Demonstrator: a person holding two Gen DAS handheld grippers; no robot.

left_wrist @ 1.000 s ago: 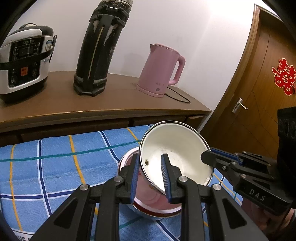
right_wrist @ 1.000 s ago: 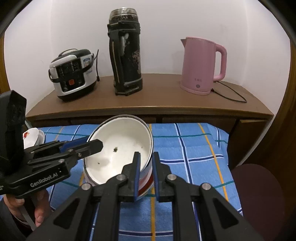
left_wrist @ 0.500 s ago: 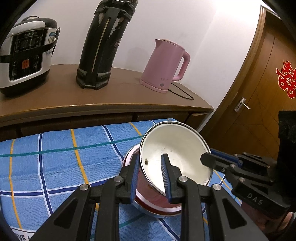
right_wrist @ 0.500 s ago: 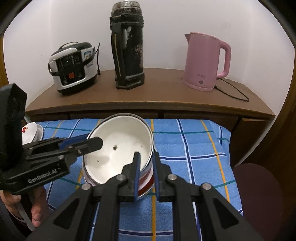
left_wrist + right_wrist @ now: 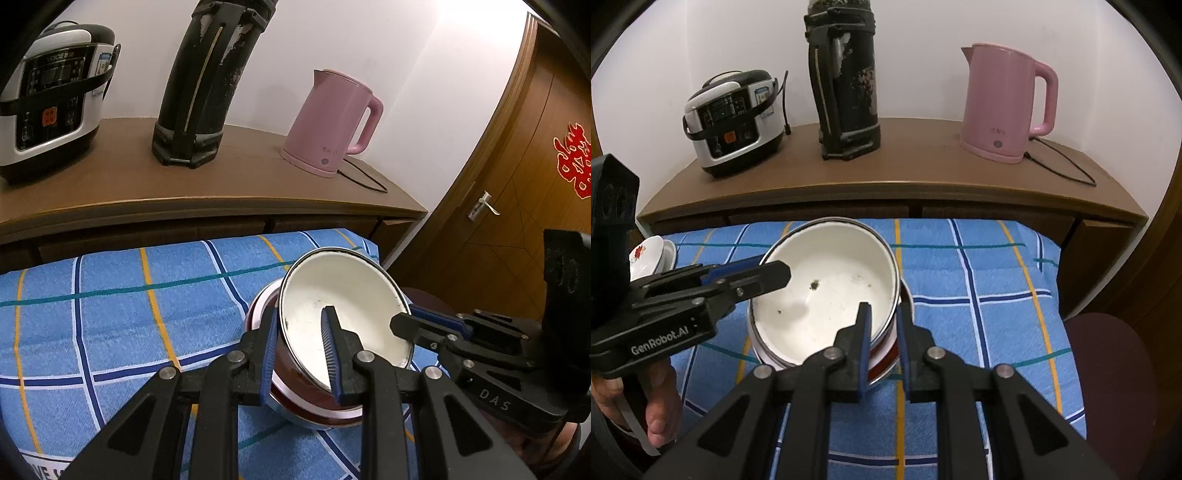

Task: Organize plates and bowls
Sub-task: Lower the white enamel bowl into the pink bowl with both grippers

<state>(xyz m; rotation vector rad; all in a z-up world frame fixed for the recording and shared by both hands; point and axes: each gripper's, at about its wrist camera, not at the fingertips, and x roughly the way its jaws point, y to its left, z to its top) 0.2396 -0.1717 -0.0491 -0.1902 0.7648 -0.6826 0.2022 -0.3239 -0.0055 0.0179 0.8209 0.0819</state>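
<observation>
**White bowl being gripped at both rims, tilted over a second bowl**

A white enamel bowl point(image 5: 347, 306) is being held tilted on the blue checked cloth point(image 5: 110, 310), its lower side resting in or against a red-and-white bowl point(image 5: 314, 402) beneath it; how far it is seated cannot be told, since most of the lower bowl is being covered by the upper one and by the gripper fingers.

The left gripper point(image 5: 301, 354) is being kept clamped on the white bowl's near rim, one blue pad inside and one outside, with only the wall's thickness between them. The right gripper point(image 5: 882, 339) is being kept pinched on the opposite rim in the same way, its jaws nearly closed. In each wrist view the other gripper's fingertips are partly hidden by the bowl's edge.

Dark specks are being shown on the bowl's white inside; what they are cannot be made out.

At the left edge of the right wrist view, a small white dish with a red flower point(image 5: 646, 254) is being cut off by the left gripper's body. A hand point(image 5: 659, 402) is being seen only in part below it.

On the wooden sideboard point(image 5: 905, 173) behind, a rice cooker point(image 5: 735, 122), a black flask point(image 5: 846, 85) and a pink kettle point(image 5: 1004, 99) are being shown; the flask's top is being cropped.
</observation>
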